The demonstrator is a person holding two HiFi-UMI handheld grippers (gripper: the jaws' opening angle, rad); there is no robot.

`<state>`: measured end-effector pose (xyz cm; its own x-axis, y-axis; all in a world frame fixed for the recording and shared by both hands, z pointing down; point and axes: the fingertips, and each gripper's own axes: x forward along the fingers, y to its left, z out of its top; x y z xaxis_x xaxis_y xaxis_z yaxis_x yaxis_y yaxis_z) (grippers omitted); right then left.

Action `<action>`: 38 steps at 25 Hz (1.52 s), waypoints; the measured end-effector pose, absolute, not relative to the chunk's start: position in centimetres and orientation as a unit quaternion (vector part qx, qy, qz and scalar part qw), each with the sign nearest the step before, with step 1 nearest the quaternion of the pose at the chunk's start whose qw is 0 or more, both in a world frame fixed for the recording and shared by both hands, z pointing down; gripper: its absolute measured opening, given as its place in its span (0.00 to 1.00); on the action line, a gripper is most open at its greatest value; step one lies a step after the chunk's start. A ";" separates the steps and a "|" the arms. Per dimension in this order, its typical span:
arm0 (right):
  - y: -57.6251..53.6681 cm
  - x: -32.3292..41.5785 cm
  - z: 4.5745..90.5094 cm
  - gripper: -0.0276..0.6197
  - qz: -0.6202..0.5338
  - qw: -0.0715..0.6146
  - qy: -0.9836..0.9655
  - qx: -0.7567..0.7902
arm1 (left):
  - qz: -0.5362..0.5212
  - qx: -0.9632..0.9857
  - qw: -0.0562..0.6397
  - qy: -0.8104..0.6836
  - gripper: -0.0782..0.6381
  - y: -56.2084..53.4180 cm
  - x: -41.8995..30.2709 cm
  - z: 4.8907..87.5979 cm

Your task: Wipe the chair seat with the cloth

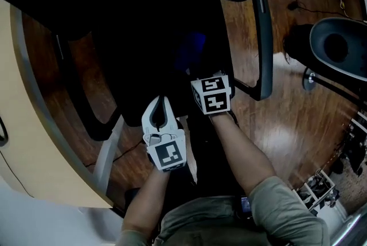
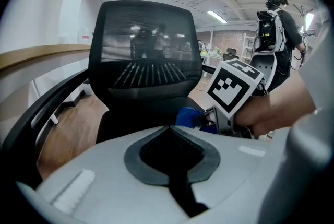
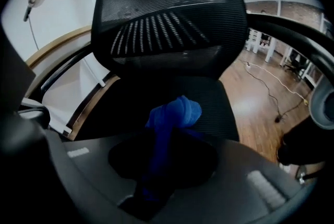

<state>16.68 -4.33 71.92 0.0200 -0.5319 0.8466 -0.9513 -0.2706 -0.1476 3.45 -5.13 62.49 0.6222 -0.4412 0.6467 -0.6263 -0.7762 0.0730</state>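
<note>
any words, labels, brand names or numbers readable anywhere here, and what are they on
None readable.
The only signs are black-and-white square markers, patterns rather than words, on the cubes of the left gripper and right gripper.
No print shows on the chair or the cloth.

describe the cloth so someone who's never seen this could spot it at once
Find the black mesh-backed office chair. Over its seat, the right gripper pinches a bunched cloth. It is bright blue, unlike the dark chair all around it.
</note>
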 end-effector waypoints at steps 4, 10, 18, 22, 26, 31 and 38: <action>-0.6 21.4 71.8 0.17 0.446 0.222 -0.486 0.718 | 0.320 0.897 0.137 -0.271 0.12 -3.7 6.2 62.9; 4.9 24.2 72.3 0.17 0.472 0.203 -0.407 0.755 | 0.325 0.903 0.134 -0.246 0.12 -1.9 9.3 62.9; 7.0 24.9 74.0 0.17 0.501 0.171 -0.365 0.766 | 0.319 0.899 0.145 -0.263 0.12 -1.4 9.7 64.0; 7.2 24.9 74.5 0.17 0.503 0.177 -0.365 0.763 | 0.321 0.893 0.154 -0.275 0.12 -1.5 8.8 64.6; 7.2 24.8 74.8 0.17 0.499 0.182 -0.367 0.764 | 0.318 0.890 0.162 -0.285 0.12 -1.5 8.0 65.0; 6.0 24.3 73.1 0.17 0.476 0.173 -0.375 0.776 | 0.315 0.882 0.168 -0.308 0.12 -2.1 5.9 65.0; -0.8 16.4 68.5 0.17 0.423 0.184 -0.494 0.737 | 0.305 0.859 0.177 -0.372 0.12 -4.7 -0.7 63.2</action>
<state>16.44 -0.84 68.54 0.1541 -0.5723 0.8055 -0.8838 -0.4443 -0.1466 -0.68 -4.73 63.24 0.5370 -0.5305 0.6559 -0.7468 -0.6606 0.0772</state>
